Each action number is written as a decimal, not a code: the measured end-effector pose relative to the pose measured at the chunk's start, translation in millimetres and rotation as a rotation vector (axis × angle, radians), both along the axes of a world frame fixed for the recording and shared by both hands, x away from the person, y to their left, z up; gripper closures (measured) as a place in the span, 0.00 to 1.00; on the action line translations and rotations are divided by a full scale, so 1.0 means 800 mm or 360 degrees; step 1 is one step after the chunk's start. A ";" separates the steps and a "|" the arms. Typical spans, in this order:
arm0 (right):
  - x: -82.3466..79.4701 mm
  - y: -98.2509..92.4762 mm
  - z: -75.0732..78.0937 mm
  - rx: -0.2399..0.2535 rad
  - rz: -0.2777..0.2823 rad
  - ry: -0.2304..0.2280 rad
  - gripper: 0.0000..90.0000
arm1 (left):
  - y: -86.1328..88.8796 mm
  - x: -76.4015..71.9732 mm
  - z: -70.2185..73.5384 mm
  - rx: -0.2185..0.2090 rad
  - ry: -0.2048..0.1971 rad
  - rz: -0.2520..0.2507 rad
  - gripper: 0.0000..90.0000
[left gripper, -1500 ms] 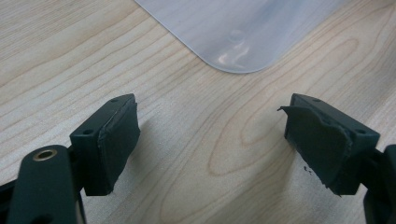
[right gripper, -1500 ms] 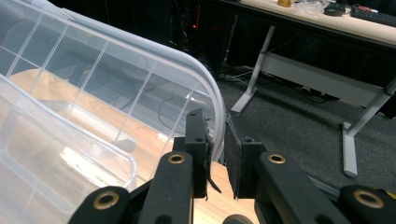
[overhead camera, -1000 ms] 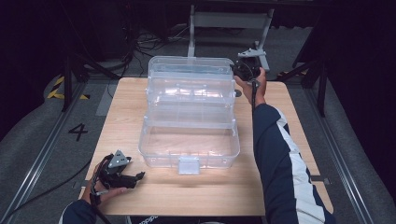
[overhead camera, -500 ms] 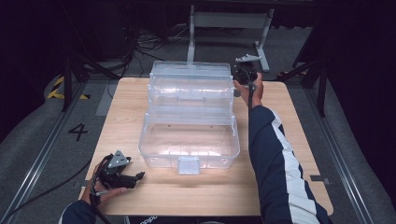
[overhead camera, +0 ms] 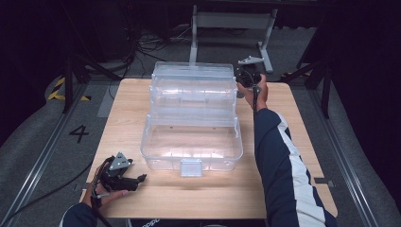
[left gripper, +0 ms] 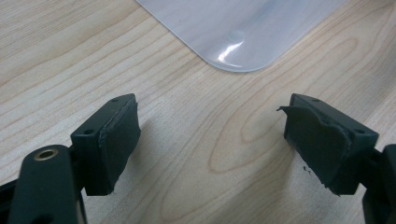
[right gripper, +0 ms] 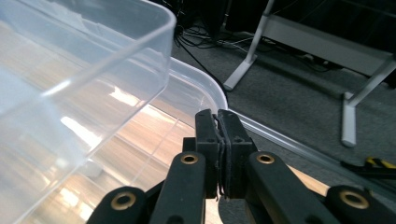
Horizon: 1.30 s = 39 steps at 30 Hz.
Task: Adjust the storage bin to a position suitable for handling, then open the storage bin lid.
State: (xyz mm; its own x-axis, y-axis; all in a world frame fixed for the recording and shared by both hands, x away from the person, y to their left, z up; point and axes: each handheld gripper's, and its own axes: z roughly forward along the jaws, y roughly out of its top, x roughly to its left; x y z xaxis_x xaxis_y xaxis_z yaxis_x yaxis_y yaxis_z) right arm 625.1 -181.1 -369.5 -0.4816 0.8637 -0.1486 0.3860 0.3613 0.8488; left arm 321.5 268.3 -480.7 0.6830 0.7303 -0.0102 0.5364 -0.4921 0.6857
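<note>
Right tongs closed at the far corner of the open clear box

We read this as the closing-up step on the clear tiered box (overhead camera: 191, 118), which stands open mid-surface with its trays fanned back in steps and the lid section at the far edge. Our right tongs (overhead camera: 247, 74) sit at the box's far right corner, level with the top tray. In the right gripper view the jaws have just been closing and now meet pad to pad (right gripper: 218, 135); we see nothing caught between them, and the tray rim (right gripper: 140, 42) passes just to one side. Whether the pads touch the plastic we cannot tell.

Our left tongs (overhead camera: 124, 176) rest in the hand near the front left of the surface (overhead camera: 293, 142), jaws wide apart over bare wood, holding nothing. The box's near corner (left gripper: 243, 42) lies just ahead of them.

Next move, as we judge it: the closed right tongs push or hook the upper tier forward so the trays fold down over the base. That calls for a slow, level sweep; the left tongs may need to steady the front wall near the latch (overhead camera: 190, 166).

Contents: base bin and visible trays look empty, though glare hides parts of them.
</note>
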 end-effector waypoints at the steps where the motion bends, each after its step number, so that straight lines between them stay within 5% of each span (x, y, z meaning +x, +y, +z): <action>1: -0.003 -0.001 0.002 0.0000 0.0009 -0.0005 0.98 | 0.000 0.000 -0.001 -0.0006 -0.0008 0.0005 0.21; 13: -0.032 -0.025 0.031 -0.0027 0.0071 -0.0043 0.95 | -0.001 -0.002 0.000 -0.0004 0.0004 0.0024 0.21; 20: -0.059 -0.031 0.046 -0.0064 0.0178 -0.0050 0.92 | -0.001 0.002 0.000 0.0022 -0.0020 0.0008 0.20; 39: -0.120 -0.052 0.049 -0.0179 0.0313 -0.0015 0.88 | -0.002 0.001 -0.001 0.0011 -0.0006 0.0022 0.19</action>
State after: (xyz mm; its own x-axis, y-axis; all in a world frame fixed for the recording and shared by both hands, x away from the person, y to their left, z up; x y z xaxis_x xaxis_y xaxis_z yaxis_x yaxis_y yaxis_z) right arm 528.9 -222.6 -330.3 -0.6373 0.7310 -0.2438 0.2911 0.5213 0.8022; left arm 322.3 266.6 -481.3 0.6727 0.7399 -0.0024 0.5406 -0.4892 0.6844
